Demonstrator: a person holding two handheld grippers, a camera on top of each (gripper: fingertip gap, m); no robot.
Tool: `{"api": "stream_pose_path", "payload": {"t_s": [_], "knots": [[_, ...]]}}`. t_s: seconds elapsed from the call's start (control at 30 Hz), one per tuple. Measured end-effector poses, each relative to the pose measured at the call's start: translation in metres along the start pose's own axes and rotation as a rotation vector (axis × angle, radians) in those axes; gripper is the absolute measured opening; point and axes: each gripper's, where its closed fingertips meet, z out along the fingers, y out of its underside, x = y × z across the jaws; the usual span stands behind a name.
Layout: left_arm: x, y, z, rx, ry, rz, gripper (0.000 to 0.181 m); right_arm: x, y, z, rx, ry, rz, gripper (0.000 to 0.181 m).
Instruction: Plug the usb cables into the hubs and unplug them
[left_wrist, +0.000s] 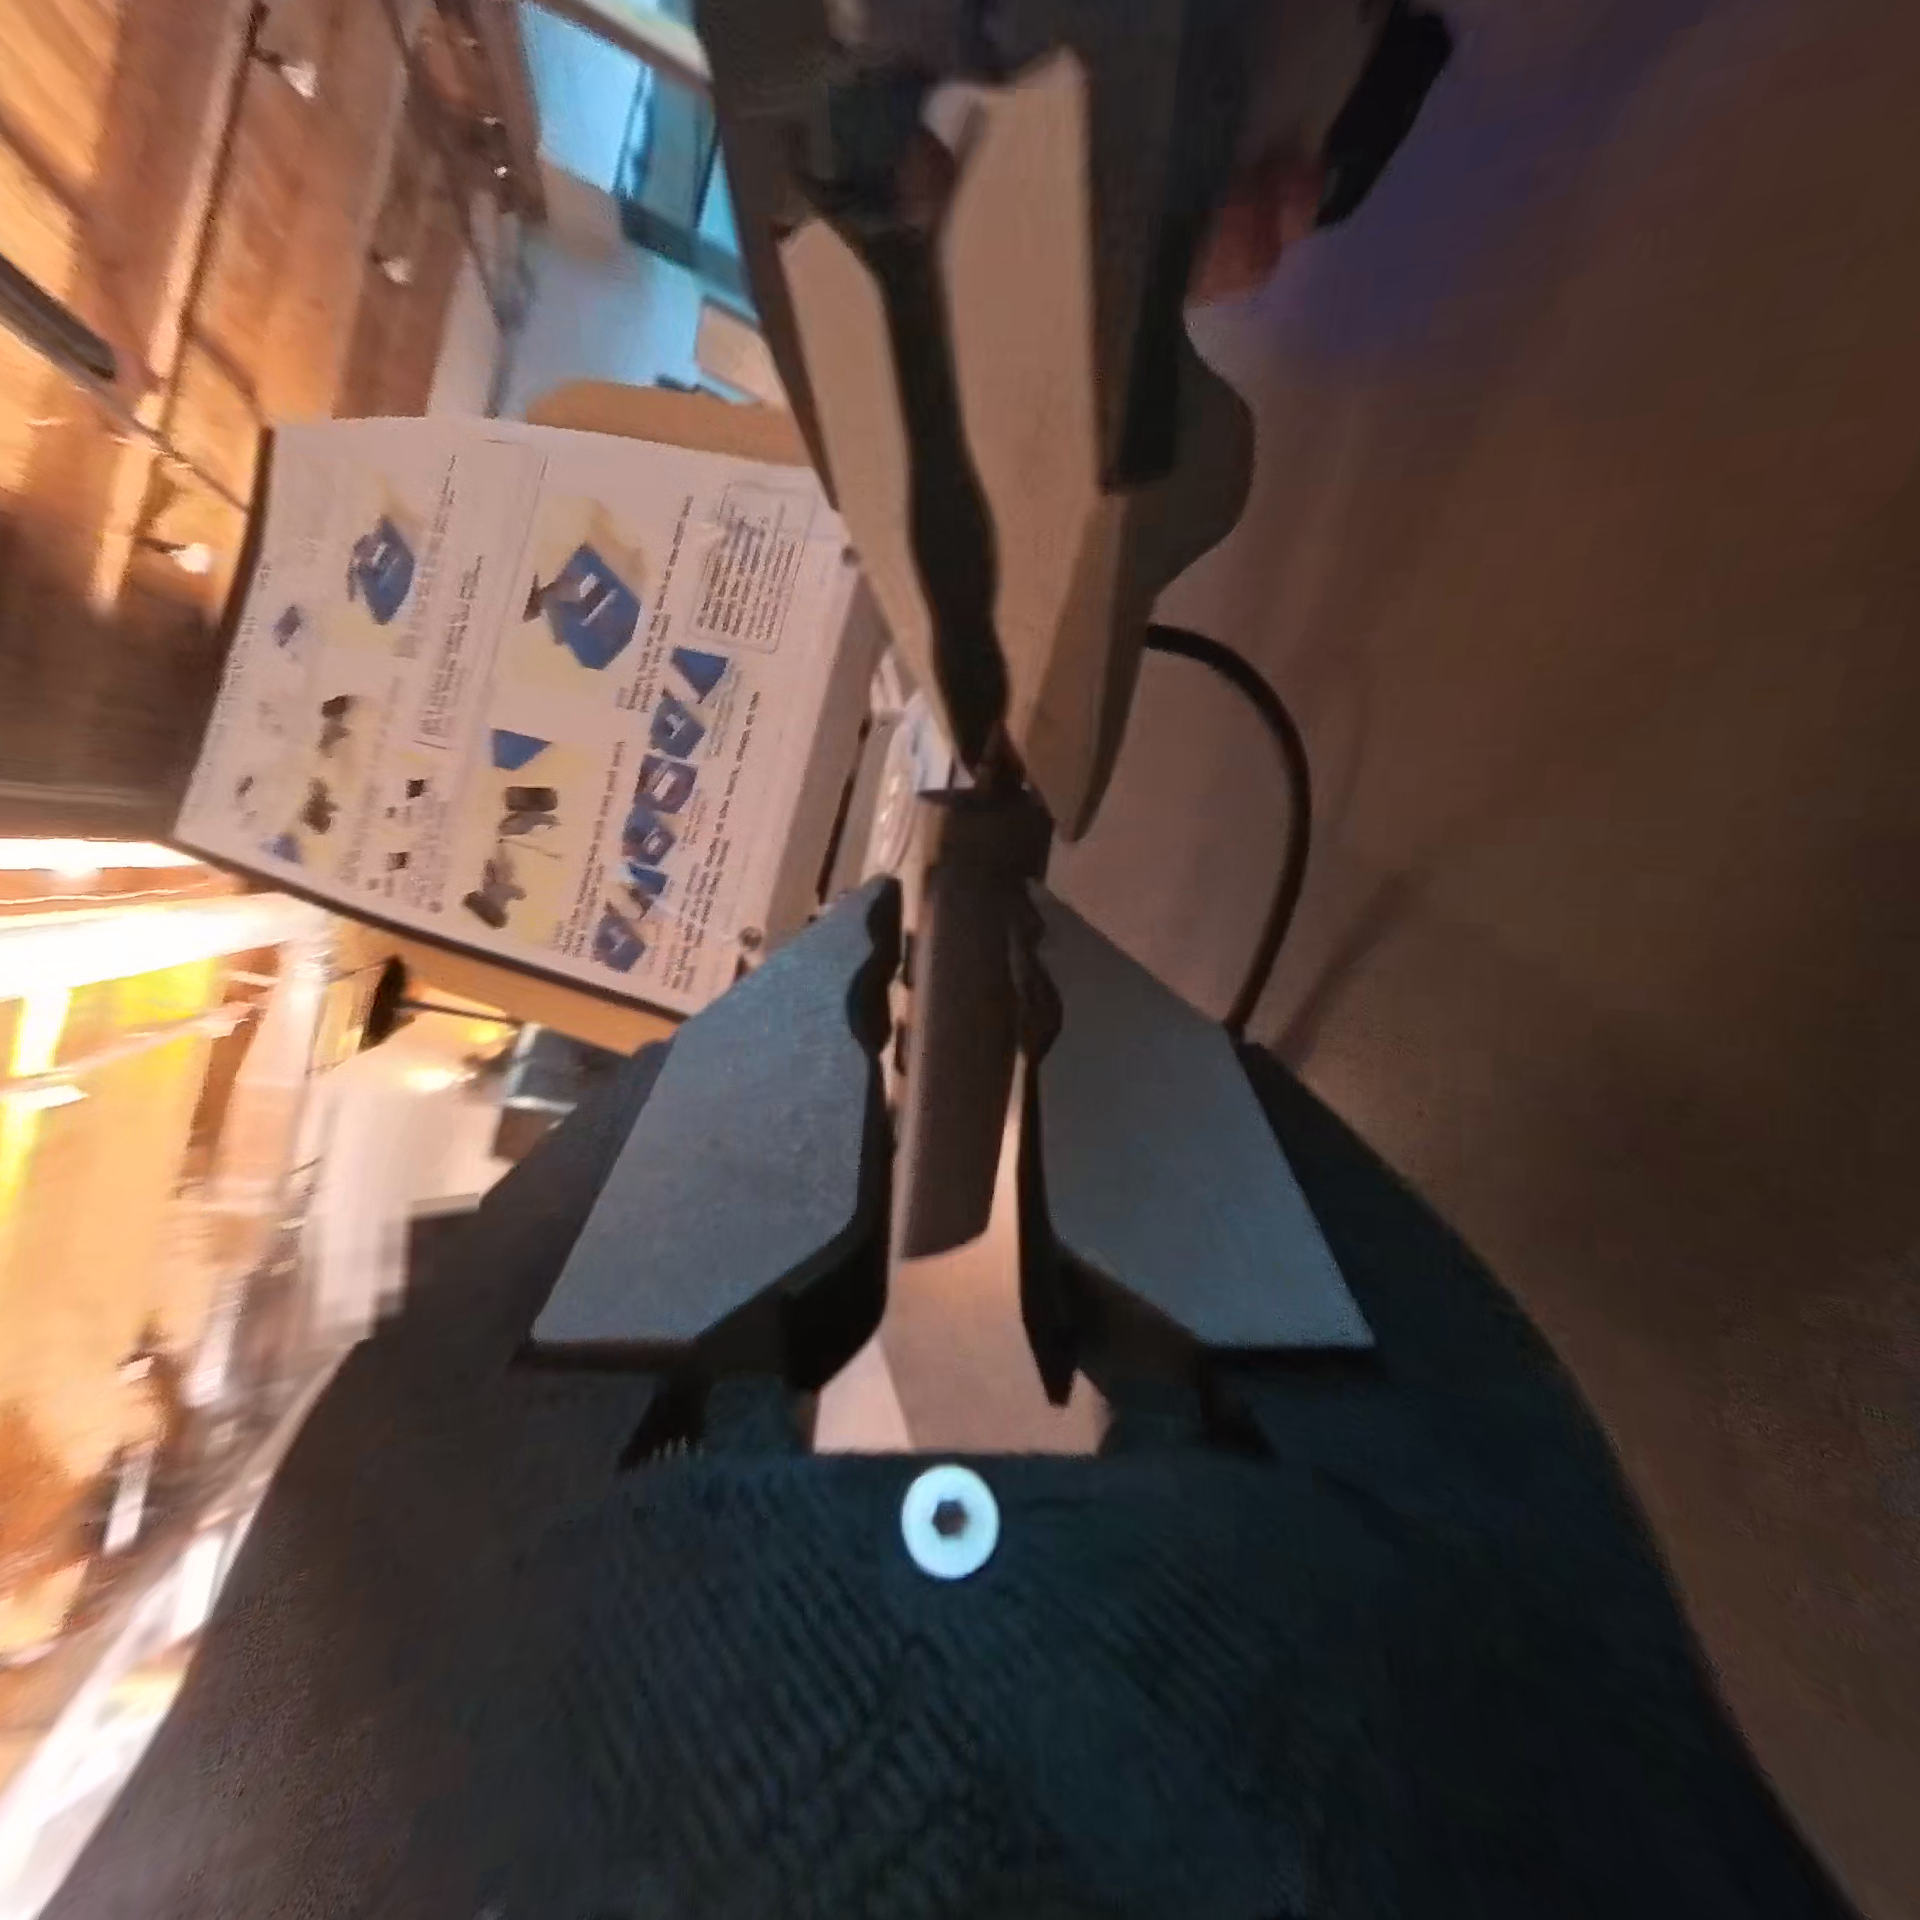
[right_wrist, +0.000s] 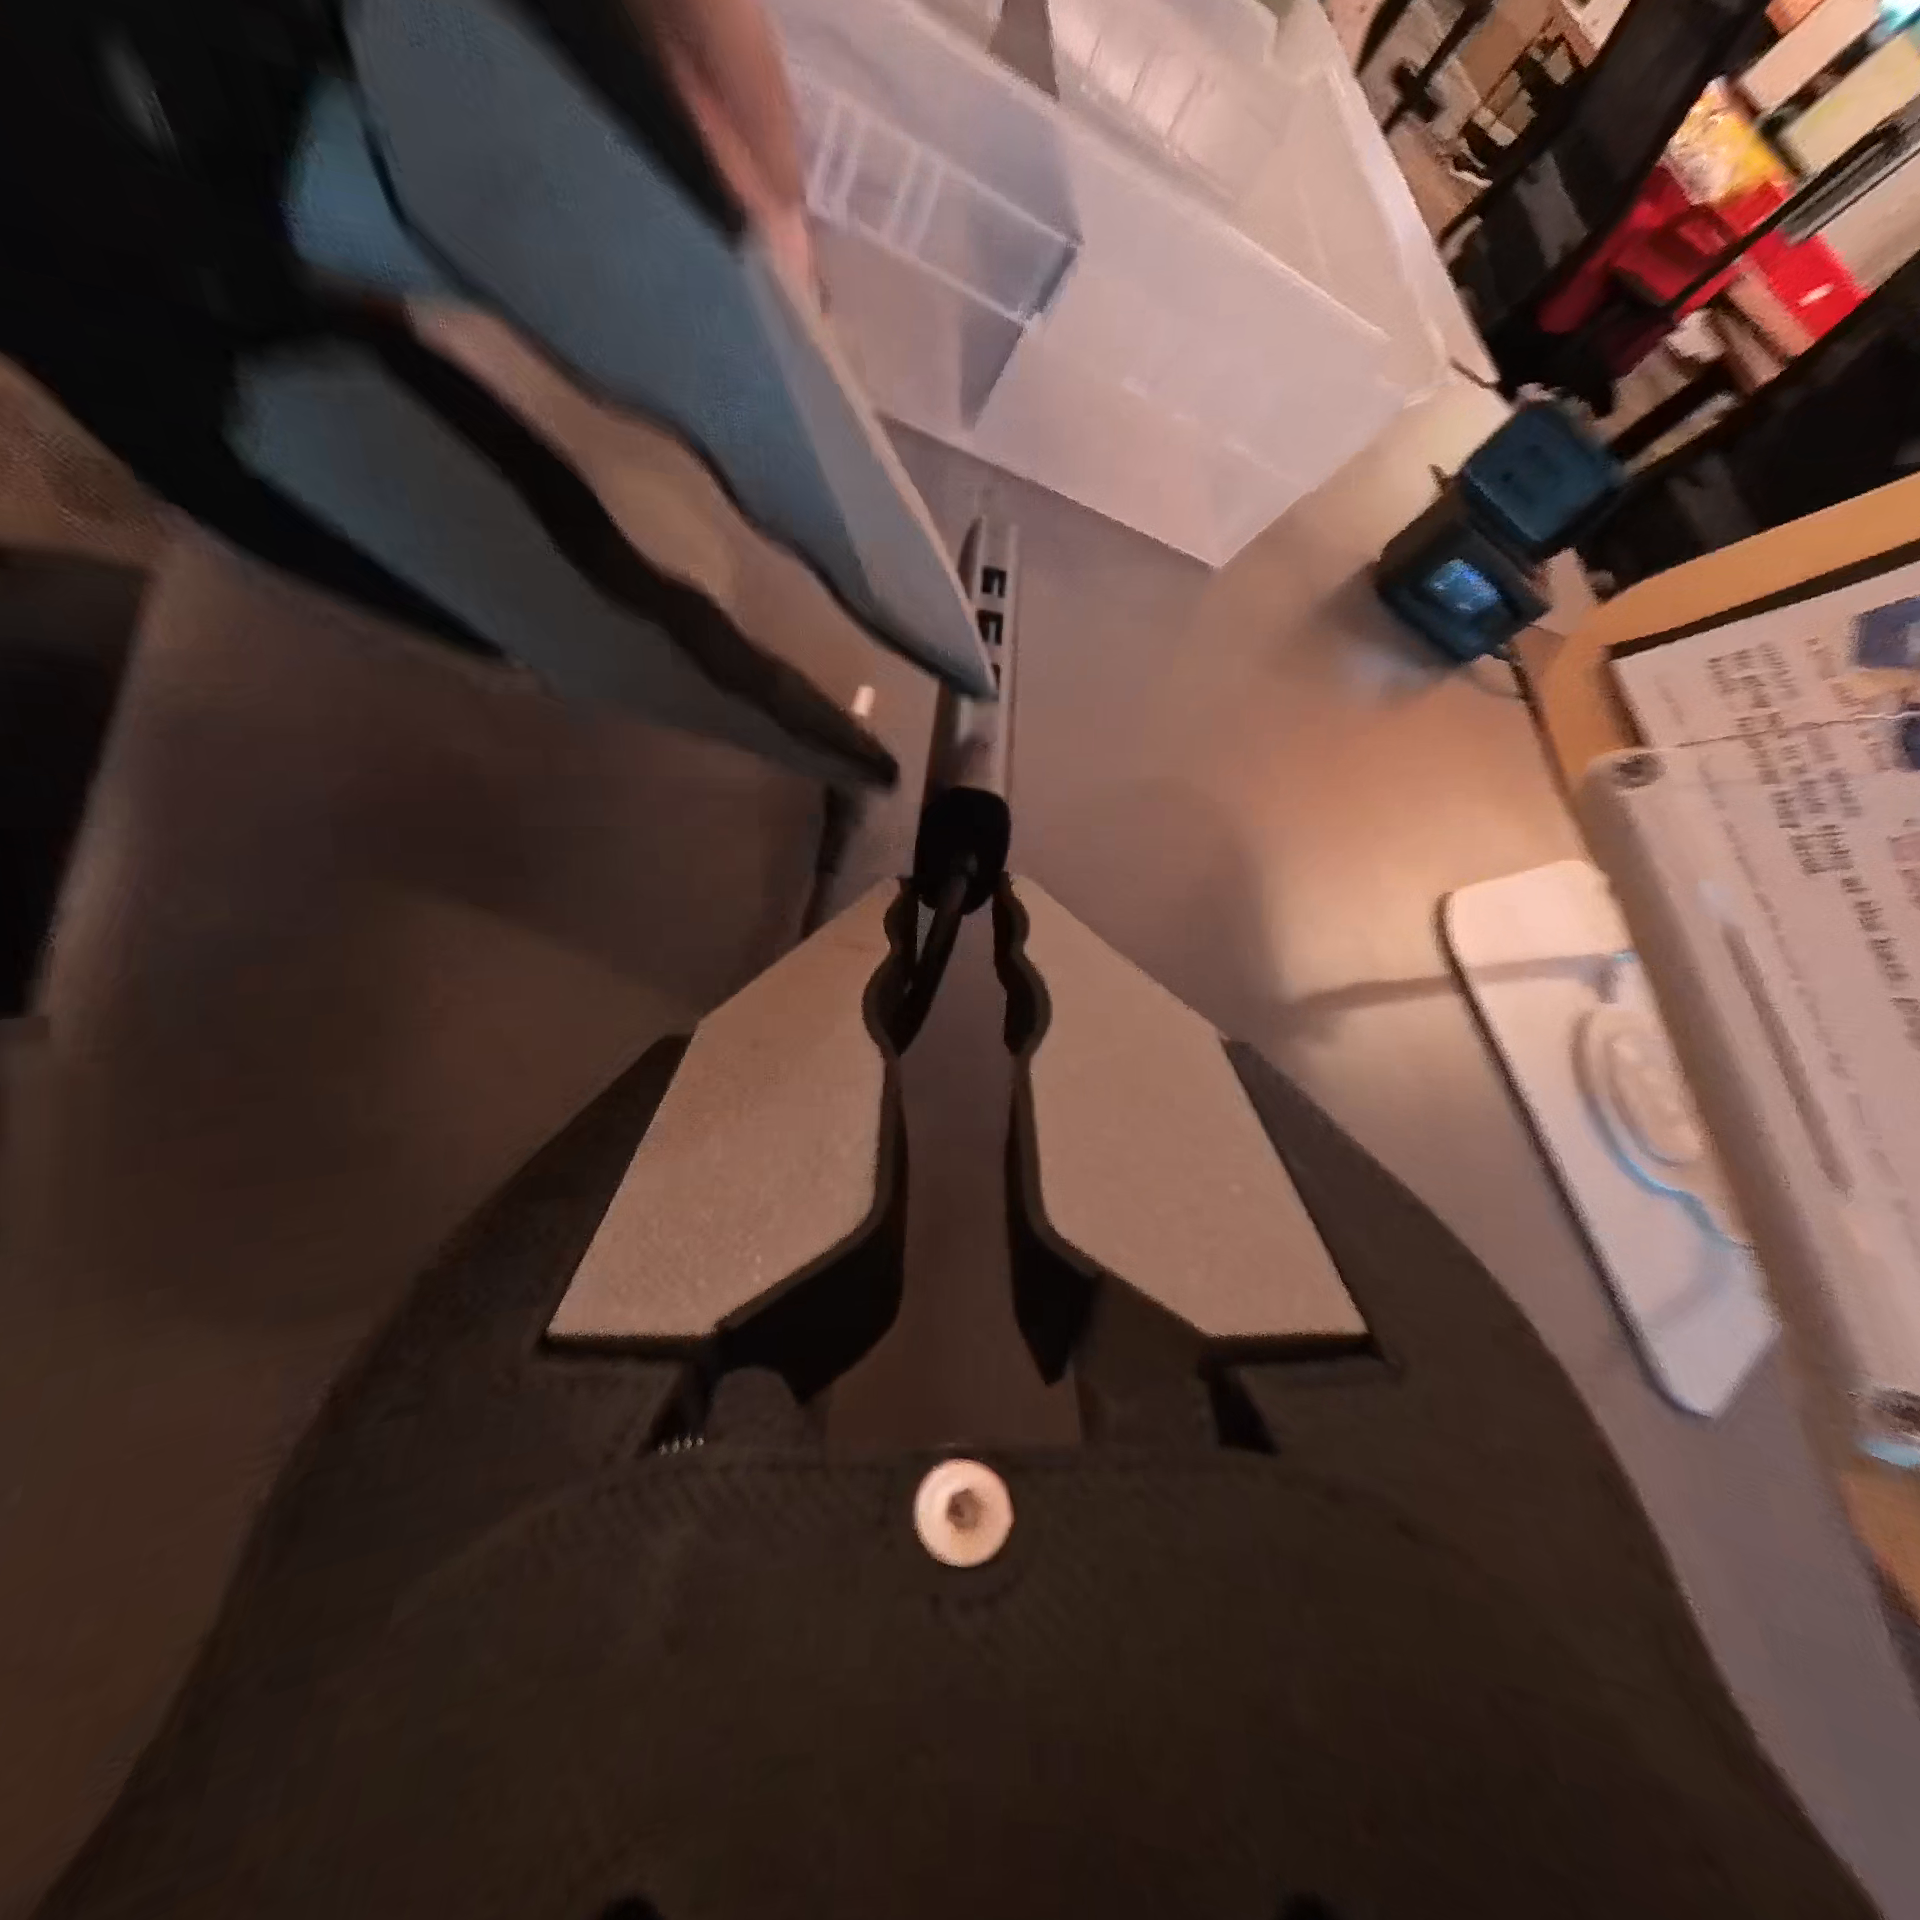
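In the left wrist view my left gripper (left_wrist: 966, 904) is shut on a flat grey USB hub (left_wrist: 951, 1091), held edge-on between its fingers. My right gripper (left_wrist: 997, 769) comes in from the top and meets the hub's far end. In the right wrist view my right gripper (right_wrist: 956, 888) is shut on a black USB plug (right_wrist: 964, 831). Its black cable (right_wrist: 930, 961) loops back between the fingers. The plug sits against the near end of the hub (right_wrist: 992, 603), which the left gripper (right_wrist: 935, 727) holds from the upper left. Blur hides how deep the plug sits.
A black cable (left_wrist: 1283, 790) arcs over the brown tabletop (left_wrist: 1558, 935). A printed instruction sheet on a board (left_wrist: 499, 707) stands nearby and also shows in the right wrist view (right_wrist: 1787, 831). A clear plastic bin (right_wrist: 1143, 312), a small blue-black device (right_wrist: 1486, 540) and a white flat pad (right_wrist: 1590, 1122) lie around. Left and right tips are no more than a few centimetres apart.
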Motion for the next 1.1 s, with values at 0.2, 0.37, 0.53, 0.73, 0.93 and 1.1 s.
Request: {"api": "stream_pose_path", "payload": {"t_s": [0.2, 0.37, 0.53, 0.73, 0.93, 1.1], "knots": [[0.007, 0.000, -0.027, -0.012, 0.335, -0.253, 0.033, -0.001, 0.005, -0.009, -0.007, 0.095, -0.234, 0.010], [0.013, 0.043, -0.010, -0.231, 0.340, -0.236, 0.050, -0.021, -0.001, -0.012, 0.029, 0.047, -0.335, 0.010], [0.050, 0.057, -0.008, -0.303, 0.391, -0.110, 0.015, -0.013, 0.032, -0.006, -0.120, 0.059, -0.292, 0.016], [0.045, 0.077, 0.007, -0.508, 0.178, 0.094, 0.015, 0.008, 0.059, -0.007, -0.214, 0.035, -0.087, 0.041], [0.048, 0.030, -0.012, -0.411, 0.504, -0.564, 0.069, 0.032, 0.083, -0.012, -0.302, 0.123, 0.039, 0.038], [-0.004, 0.023, -0.050, -0.332, 0.470, -0.721, 0.045, 0.035, 0.084, -0.013, -0.299, 0.136, 0.092, 0.037]]}}
